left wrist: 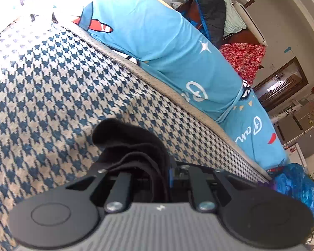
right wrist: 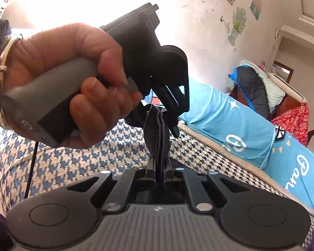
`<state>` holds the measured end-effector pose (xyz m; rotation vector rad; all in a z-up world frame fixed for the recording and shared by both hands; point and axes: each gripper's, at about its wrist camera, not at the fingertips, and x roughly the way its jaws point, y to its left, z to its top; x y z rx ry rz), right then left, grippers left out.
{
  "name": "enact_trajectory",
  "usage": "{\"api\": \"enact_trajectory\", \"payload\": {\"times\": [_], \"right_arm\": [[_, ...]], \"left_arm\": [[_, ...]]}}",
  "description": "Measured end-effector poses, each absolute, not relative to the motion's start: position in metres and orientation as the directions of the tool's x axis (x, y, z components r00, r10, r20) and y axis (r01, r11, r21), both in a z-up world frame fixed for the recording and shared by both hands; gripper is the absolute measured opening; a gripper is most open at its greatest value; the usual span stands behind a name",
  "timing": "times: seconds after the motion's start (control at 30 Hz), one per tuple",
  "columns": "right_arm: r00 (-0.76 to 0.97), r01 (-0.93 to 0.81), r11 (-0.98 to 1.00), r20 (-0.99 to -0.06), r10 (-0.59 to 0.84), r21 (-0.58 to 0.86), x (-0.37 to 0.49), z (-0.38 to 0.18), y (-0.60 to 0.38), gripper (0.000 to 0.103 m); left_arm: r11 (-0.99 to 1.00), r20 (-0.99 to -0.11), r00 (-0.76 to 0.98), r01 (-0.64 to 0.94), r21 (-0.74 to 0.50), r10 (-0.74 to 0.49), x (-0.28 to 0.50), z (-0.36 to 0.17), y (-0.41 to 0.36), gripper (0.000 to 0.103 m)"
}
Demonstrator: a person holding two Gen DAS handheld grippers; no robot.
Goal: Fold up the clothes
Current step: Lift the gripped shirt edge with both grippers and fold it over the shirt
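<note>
A small black garment (left wrist: pixel 127 138) is bunched between the jaws of my left gripper (left wrist: pixel 148 167), which is shut on it; the cloth hides the fingertips. In the right wrist view the same black garment (right wrist: pixel 157 129) hangs as a short folded strip between the two tools. My right gripper (right wrist: pixel 159 165) is shut on its lower end. The left gripper (right wrist: pixel 167 117) pinches the upper end, held by a person's hand (right wrist: pixel 73 62) wearing a bangle. Both are lifted a little above the blue-and-beige houndstooth bed cover (left wrist: pixel 52 83).
A bright blue printed quilt (left wrist: pixel 167 41) lies along the bed's far edge. Beyond it are a dark jacket (left wrist: pixel 211 6), a red floral cloth (left wrist: pixel 242 58) and a blue plastic bag (left wrist: pixel 299 184). A black cable (right wrist: pixel 31 167) hangs from the left tool.
</note>
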<state>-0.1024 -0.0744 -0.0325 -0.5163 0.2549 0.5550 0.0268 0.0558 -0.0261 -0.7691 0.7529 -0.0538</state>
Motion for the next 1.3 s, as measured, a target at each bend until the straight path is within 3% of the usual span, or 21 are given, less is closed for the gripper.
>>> {"api": "enact_trajectory", "payload": {"times": [0.33,1.03,1.07,1.13,1.17,1.2,1.3], "right_arm": [[0.894,-0.429,0.803,-0.323,0.311,-0.414,-0.095,-0.020,-0.134,0.006],[0.949,-0.192,0.885,-0.309,0.058,-0.423,-0.065,-0.013,-0.257,0.006],[0.946,-0.187,0.888,-0.319,0.049,-0.419,-0.061,-0.016,-0.260,0.006],[0.937,-0.186,0.877,-0.349,0.022,-0.442,-0.051,-0.026,-0.265,0.006],[0.932,-0.185,0.871,-0.363,0.009,-0.454,-0.045,-0.031,-0.267,0.006],[0.925,-0.181,0.862,-0.380,-0.015,-0.473,-0.039,-0.038,-0.270,0.006],[0.881,-0.168,0.868,-0.466,-0.082,-0.468,-0.018,-0.054,-0.282,0.014]], "left_arm": [[0.747,-0.524,0.746,-0.055,-0.663,-0.410,0.048,-0.016,-0.030,0.012],[0.751,-0.547,0.625,0.097,-0.653,-0.556,0.117,-0.031,-0.181,0.012],[0.755,-0.554,0.617,0.101,-0.648,-0.559,0.121,-0.034,-0.186,0.013],[0.766,-0.574,0.602,0.102,-0.635,-0.556,0.126,-0.044,-0.193,0.026],[0.773,-0.584,0.601,0.092,-0.628,-0.546,0.126,-0.047,-0.195,0.043],[0.779,-0.592,0.603,0.081,-0.622,-0.535,0.125,-0.050,-0.195,0.052],[0.791,-0.597,0.615,0.074,-0.607,-0.515,0.121,-0.045,-0.186,0.052]]}}
